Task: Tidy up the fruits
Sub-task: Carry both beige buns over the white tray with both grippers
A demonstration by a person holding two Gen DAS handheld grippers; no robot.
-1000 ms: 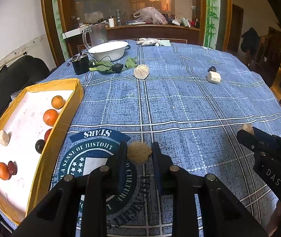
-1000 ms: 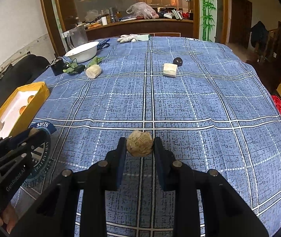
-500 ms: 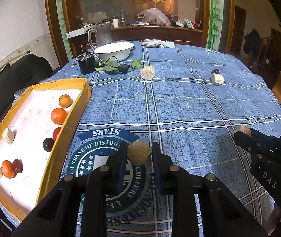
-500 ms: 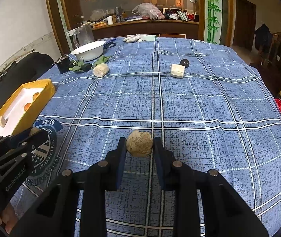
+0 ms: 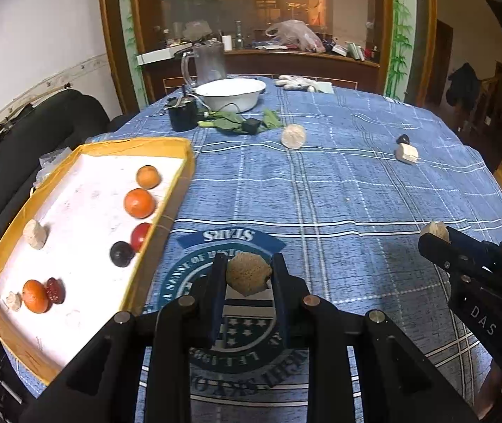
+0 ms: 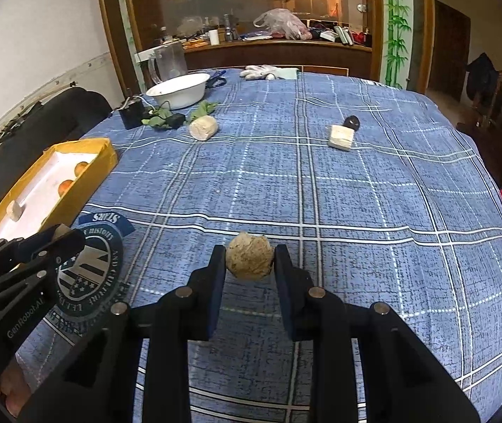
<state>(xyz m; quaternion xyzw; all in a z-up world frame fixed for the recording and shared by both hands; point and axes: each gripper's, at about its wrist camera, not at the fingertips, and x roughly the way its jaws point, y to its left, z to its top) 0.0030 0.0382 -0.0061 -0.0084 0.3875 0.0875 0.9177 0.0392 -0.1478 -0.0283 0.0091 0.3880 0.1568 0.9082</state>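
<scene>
Through my left wrist camera, my left claw is pinching a rough tan ball between nearly closed fingers, over the round emblem on the blue cloth covering the table, just beside the yellow tray at the table's left edge. Oranges and darker fruits are lying in that tray.

Through my right wrist camera, my right claw is gripping a pale brown ball the same way, hanging over the table's near edge.
</scene>
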